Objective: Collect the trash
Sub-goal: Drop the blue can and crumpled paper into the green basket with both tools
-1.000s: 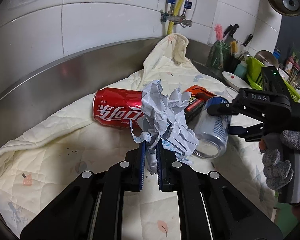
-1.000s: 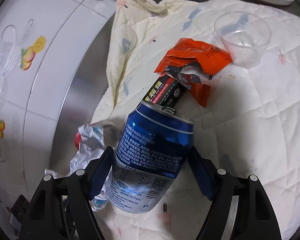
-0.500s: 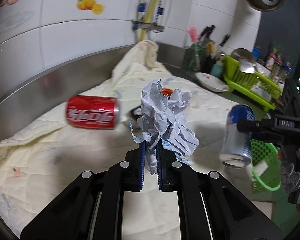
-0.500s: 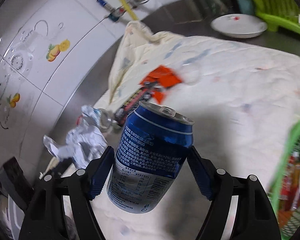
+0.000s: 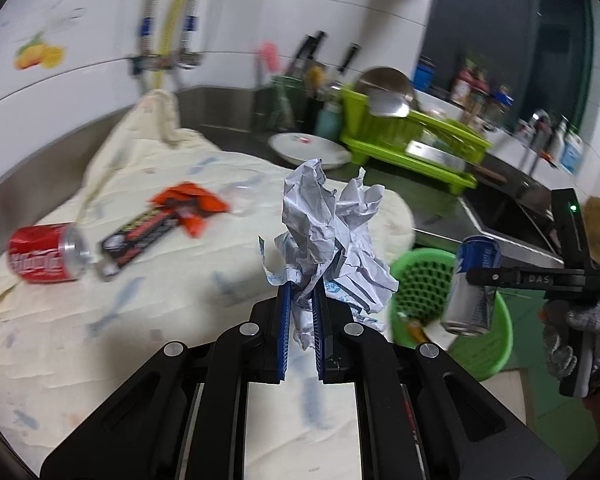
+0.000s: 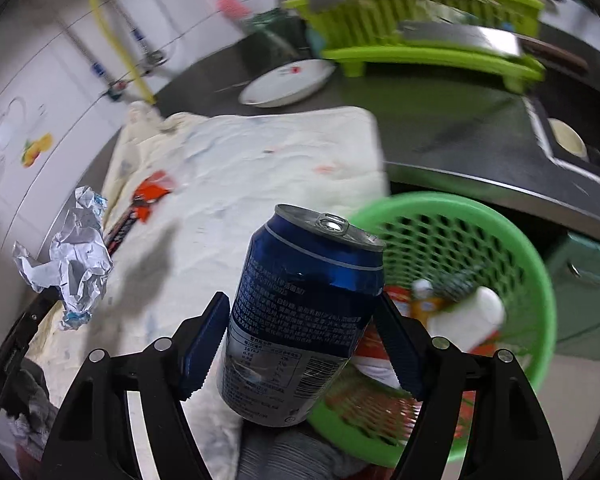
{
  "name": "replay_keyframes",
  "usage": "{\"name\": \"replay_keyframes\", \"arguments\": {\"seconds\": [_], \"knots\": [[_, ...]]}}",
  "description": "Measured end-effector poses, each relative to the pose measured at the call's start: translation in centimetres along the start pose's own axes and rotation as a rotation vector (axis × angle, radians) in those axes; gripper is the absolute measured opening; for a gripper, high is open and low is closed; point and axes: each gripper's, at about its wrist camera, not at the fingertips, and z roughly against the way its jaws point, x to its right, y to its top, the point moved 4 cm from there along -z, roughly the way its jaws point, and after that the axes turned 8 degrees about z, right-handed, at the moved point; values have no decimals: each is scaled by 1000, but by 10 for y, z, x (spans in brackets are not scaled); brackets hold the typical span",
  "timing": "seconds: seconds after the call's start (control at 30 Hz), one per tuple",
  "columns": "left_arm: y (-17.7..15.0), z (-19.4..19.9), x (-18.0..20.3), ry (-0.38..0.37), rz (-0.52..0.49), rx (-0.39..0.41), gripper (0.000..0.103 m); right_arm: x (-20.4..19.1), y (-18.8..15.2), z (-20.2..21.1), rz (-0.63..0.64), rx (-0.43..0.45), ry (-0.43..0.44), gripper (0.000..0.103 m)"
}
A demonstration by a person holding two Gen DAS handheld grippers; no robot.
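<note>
Blue can (image 6: 304,312): clamped across its body by the right gripper (image 6: 300,344), long axis near upright, tab end tilted away, above the green basket (image 6: 536,280) rim. Crumpled paper (image 5: 332,240): pinched in the left gripper (image 5: 300,320), narrow jaws. Red can (image 5: 44,254): lying sideways on the quilted cloth (image 5: 180,300).

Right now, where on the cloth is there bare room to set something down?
The near half of the quilted cloth lies bare, between the red can and the green basket. Farther back, the can, black wrapper and orange wrapper crowd it.
</note>
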Motion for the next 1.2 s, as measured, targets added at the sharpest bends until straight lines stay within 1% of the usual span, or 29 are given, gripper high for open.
{"name": "replay_keyframes", "arguments": {"seconds": [0.17, 0.3, 0.37, 0.53, 0.6, 0.77, 0.9, 1.0, 1.1, 1.2], "knots": [[-7, -22, 42, -38, -46, -38, 9, 37, -11, -2, -42, -12, -19, 71], [-10, -32, 65, -51, -75, -56, 9, 58, -18, -22, -73, -62, -48, 71], [-10, -35, 70, -52, -81, -63, 9, 68, -23, -33, -85, -81, -67, 71], [-15, -45, 83, -52, -102, -88, 9, 90, -30, -63, -146, -127, -71, 71], [-19, -49, 88, -56, -109, -99, 9, 95, -30, -72, -153, -136, -87, 71], [-24, -59, 98, -67, -120, -122, 9, 103, -24, -82, -170, -128, -88, 71], [-31, -67, 105, -81, -127, -144, 9, 106, -20, -77, -170, -110, -94, 75], [-36, -73, 112, -92, -133, -162, 9, 108, -16, -67, -152, -89, -105, 75], [-43, -82, 122, -105, -143, -185, 9, 109, -15, -48, -124, -61, -110, 75], [-51, -92, 133, -117, -157, -209, 9, 108, -11, -23, -80, -13, -142, 75]]}}
